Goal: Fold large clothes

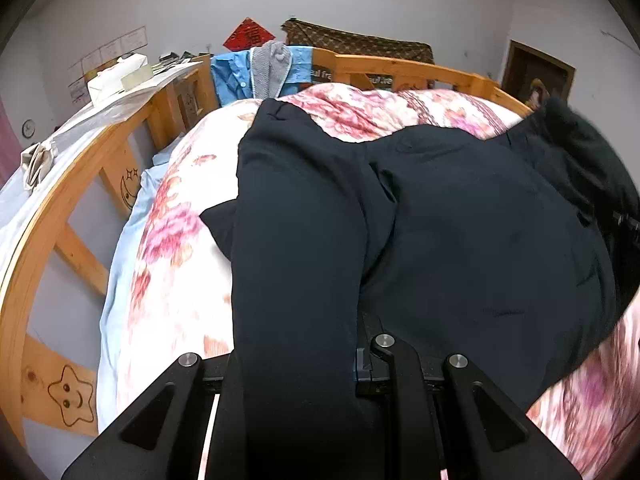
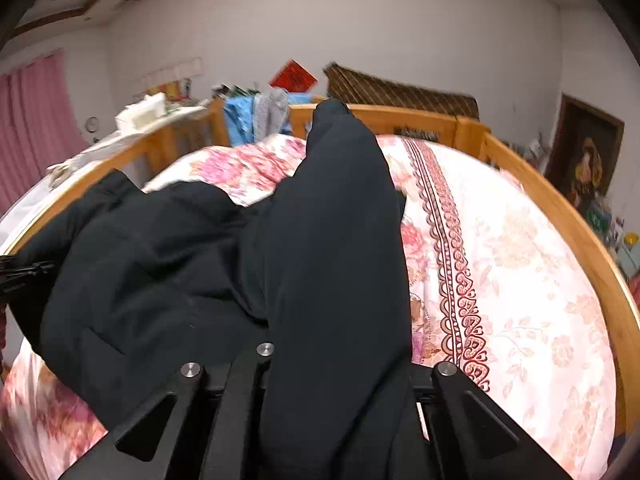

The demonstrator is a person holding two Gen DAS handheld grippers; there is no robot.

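**A:** What do you have on the left camera?

**B:** I see the black garment [image 1: 460,220] spread over the floral quilt [image 1: 172,216] on the wooden bed [image 1: 100,140]. One long part of it, maybe a sleeve, runs from the far end of the quilt straight down into my left gripper [image 1: 304,384]. The cloth covers the fingertips, so I cannot tell for certain how the tongs stand; the fabric passes between the two black arms and seems to be pinched there.

**A:** And the right one?

**B:** Almost the same. Another long black part rises up in front of the lens and comes down into the right gripper [image 2: 332,392]. The cloth hides the tips here also, so I cannot say if they are pressed together or spread. The body of the garment lies bunched at the left of this view, on the quilt, near the side rail.

**A:** Anything else around?

**B:** A blue shirt [image 1: 232,76] and a grey knitted piece [image 1: 272,68] hang over the headboard rail. Behind it a brown patterned blanket [image 1: 360,44] and a red paper [image 1: 248,34] are at the wall. In the right view a pink curtain [image 2: 32,120] is at far left and a framed picture [image 2: 584,156] leans at the right wall.
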